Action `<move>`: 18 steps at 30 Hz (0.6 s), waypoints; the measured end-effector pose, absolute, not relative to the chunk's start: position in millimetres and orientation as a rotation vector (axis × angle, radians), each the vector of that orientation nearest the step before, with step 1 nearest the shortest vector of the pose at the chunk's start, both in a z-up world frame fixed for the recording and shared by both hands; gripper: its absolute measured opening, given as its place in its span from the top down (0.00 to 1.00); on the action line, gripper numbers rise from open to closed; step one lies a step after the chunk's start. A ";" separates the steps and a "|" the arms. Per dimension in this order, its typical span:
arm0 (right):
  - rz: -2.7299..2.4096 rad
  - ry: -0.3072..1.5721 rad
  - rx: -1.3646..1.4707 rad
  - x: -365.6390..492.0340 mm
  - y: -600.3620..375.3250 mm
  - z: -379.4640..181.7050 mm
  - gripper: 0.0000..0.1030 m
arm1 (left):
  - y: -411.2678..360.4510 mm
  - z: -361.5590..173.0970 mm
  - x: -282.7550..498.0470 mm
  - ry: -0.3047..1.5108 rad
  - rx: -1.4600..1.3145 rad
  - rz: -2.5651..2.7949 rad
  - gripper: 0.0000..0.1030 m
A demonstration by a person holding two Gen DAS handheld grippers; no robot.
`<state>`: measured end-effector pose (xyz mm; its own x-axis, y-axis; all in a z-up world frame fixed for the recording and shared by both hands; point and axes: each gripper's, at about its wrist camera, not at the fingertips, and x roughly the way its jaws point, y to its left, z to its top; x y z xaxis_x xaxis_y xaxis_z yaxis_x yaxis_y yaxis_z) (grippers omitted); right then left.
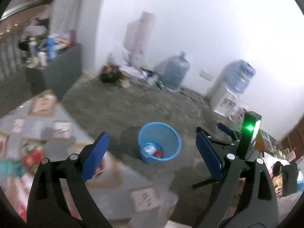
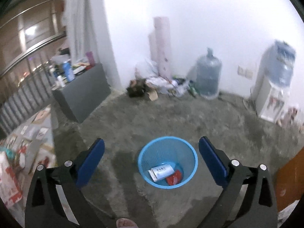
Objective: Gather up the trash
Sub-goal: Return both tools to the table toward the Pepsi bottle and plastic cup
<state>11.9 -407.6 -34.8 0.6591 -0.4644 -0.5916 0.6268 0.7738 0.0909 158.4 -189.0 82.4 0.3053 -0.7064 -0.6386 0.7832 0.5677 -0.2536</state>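
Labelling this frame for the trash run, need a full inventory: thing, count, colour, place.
round blue plastic mesh bin: 1, blue, on the grey floor
white-and-blue flat packet: 1, inside bin
red crumpled wrapper: 1, inside bin
large clear water jug: 1, bluish, by wall
white water dispenser: 1, jug on top, far right
grey cabinet: 1, cluttered top, left
litter pile: mixed, wall corner
left gripper: fingers open, empty
right gripper: fingers open, empty
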 end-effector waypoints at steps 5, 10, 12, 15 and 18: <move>-0.567 0.572 0.190 16.4 -351.9 -18.4 0.07 | -96.3 87.7 148.1 0.742 0.034 -0.832 0.13; -0.434 0.536 0.146 19.2 -301.6 -8.9 0.07 | -5.5 78.2 134.9 0.739 -0.115 -0.666 0.13; -0.373 0.516 0.120 19.1 -281.0 -5.7 0.07 | 27.9 72.7 127.5 0.739 -0.177 -0.608 0.13; -0.279 0.525 0.078 19.7 -253.4 -3.3 0.07 | 69.6 69.3 119.8 0.724 -0.247 -0.544 0.13; -0.196 0.546 0.089 22.7 -239.7 -9.2 0.07 | 102.2 67.8 104.6 0.694 -0.251 -0.472 0.13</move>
<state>22.7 -239.7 -9.2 0.8365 -0.1610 -0.5237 0.2081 0.9776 0.0320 104.6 102.2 67.8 0.6694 -0.4960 -0.5531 0.3325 0.8658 -0.3740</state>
